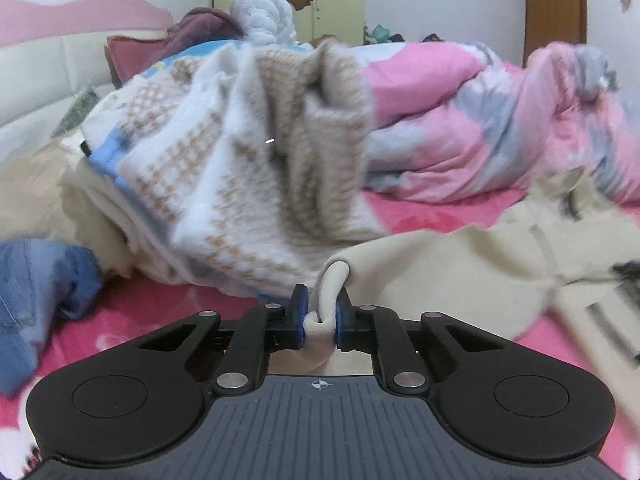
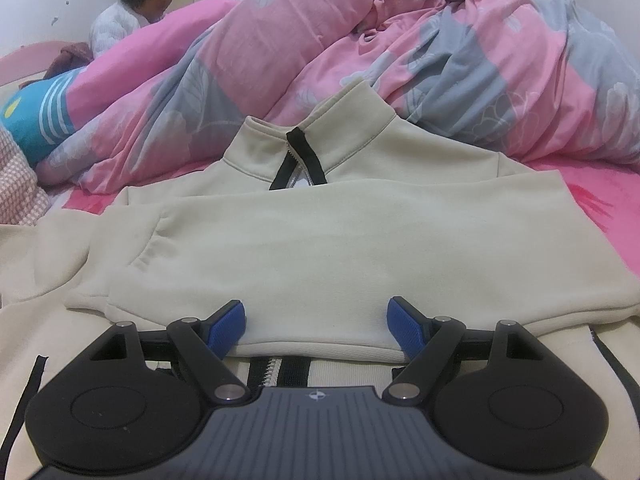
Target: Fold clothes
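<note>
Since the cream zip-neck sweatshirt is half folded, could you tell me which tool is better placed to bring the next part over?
Probably the left tool: it is shut on the cream zip-neck sweatshirt, while the right tool is open, holding nothing.

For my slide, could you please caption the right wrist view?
Open right gripper over a cream zip-neck sweatshirt on the bed.
</note>
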A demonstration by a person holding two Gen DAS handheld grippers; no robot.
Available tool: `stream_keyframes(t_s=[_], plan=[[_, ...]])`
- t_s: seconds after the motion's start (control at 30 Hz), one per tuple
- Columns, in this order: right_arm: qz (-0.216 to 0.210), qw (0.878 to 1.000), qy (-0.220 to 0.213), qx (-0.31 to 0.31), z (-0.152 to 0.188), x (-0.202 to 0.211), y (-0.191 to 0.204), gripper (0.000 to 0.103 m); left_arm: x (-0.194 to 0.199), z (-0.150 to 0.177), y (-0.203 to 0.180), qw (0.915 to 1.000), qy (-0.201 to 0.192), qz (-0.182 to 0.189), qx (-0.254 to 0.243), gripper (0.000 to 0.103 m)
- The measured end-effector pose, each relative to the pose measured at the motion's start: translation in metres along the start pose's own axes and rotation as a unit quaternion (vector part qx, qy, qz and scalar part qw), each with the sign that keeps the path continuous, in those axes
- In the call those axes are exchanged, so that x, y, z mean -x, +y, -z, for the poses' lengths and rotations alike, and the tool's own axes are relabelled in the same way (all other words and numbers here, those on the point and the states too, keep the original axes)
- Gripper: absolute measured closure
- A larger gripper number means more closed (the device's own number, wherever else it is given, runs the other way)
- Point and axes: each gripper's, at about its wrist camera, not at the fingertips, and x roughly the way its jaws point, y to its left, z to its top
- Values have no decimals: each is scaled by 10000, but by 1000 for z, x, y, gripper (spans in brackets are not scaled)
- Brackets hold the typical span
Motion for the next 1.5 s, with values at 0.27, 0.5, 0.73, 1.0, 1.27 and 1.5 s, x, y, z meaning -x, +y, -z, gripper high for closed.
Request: stream_keyframes(t_s=[0.27,0.5,0.73,1.0,1.27,1.5], plan=[[-102,9998,-34,-141,-1,1,-4,22,36,-56,-76,9927,172,963,703,94],[-323,9985,-112,-434,0,3,-14,21,-6,-94,-184,9798,526,1647,1006,94],[-697,9928,-242,-941,2,5,-31,21,-75,-117,-308,9721,610,2169,652,94],[-890,9884,-314,-1192,5,5,-39,21,-161,-95,-370,9637,951,2413,635,80],[-931,9872,-337,-1252,6,6,-41,21,-113,-79,-305,9589,237,2605,1100,45],[-929,9872,-333,-1256,6,6,-42,21,-80,-24,-241,9881,-136,1331,756,45]])
